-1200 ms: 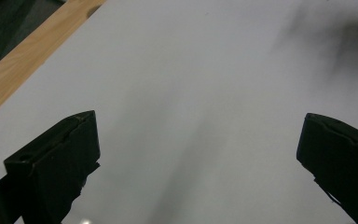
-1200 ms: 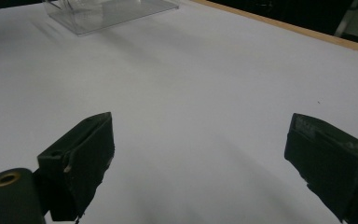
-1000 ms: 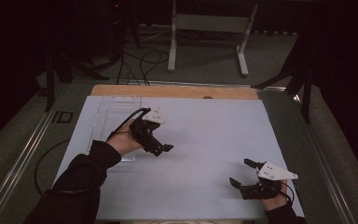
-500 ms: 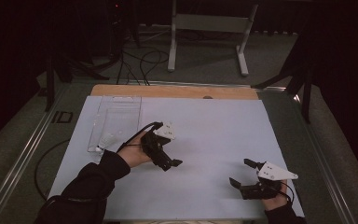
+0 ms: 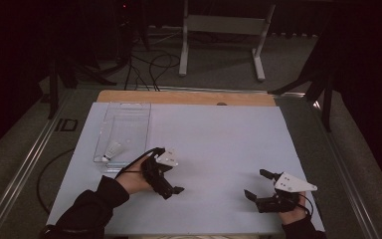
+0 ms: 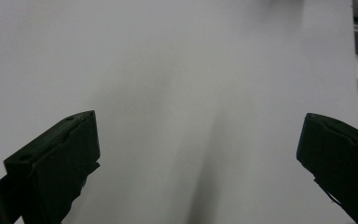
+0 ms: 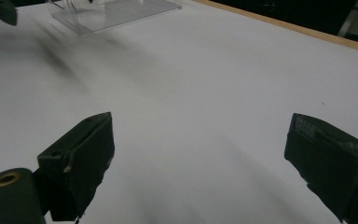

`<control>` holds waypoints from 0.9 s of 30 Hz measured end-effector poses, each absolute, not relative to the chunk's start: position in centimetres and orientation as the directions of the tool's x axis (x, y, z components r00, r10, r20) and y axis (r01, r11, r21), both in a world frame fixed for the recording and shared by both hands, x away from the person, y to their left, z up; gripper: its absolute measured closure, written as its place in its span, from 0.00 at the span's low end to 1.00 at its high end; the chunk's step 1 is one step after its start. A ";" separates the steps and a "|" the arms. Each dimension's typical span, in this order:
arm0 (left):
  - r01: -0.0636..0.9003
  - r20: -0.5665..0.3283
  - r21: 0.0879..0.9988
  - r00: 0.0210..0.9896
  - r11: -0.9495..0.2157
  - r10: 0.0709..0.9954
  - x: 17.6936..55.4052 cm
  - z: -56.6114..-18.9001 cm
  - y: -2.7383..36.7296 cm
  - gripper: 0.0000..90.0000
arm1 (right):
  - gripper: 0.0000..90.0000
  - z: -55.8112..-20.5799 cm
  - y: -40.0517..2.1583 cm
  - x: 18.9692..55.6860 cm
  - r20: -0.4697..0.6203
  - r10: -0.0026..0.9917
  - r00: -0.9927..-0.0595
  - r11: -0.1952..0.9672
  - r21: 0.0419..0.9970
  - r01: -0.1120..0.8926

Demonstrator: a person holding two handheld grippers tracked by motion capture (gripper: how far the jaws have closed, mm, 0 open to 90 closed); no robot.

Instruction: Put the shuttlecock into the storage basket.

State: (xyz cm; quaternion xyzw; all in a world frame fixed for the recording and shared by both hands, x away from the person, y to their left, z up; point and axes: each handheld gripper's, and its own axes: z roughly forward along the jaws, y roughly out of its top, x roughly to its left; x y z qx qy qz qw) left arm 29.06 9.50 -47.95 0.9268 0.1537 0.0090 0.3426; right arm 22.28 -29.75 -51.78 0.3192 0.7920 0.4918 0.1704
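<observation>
Your left black two-jaw gripper (image 5: 171,185), held by a dark-sleeved forearm (image 5: 87,211), has its jaws spread wide and empty, as has your right black two-jaw gripper (image 5: 256,184), low at the near edge.

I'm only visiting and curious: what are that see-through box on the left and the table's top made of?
The box looks like clear, glossy hard plastic: the white surface shows through its walls and its edges catch light. The table top looks like a matte white sheet or board, showing soft shadows without glare, over a wooden-looking board whose tan edge shows along the far side.
</observation>
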 end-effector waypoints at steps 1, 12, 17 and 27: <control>0.289 -0.089 0.637 0.948 -0.715 0.304 28.7 -48.3 10.2 0.00 | 0.09 -51.8 -29.8 22.3 0.044 0.673 -0.739 0.314 0.887 0.338; 0.359 -0.110 0.619 0.921 -0.699 0.375 27.4 -50.0 13.0 0.00 | 0.09 -51.8 -29.8 22.2 0.043 0.673 -0.738 0.315 0.886 0.339; 0.390 -0.125 0.625 0.905 -0.677 0.405 26.4 -50.8 14.8 0.00 | 0.09 -51.8 -29.7 22.2 0.040 0.675 -0.737 0.316 0.886 0.338; 0.429 -0.128 0.653 0.874 -0.624 0.468 24.5 -51.4 18.0 0.00 | 0.09 -51.8 -29.7 22.2 0.040 0.675 -0.737 0.318 0.885 0.340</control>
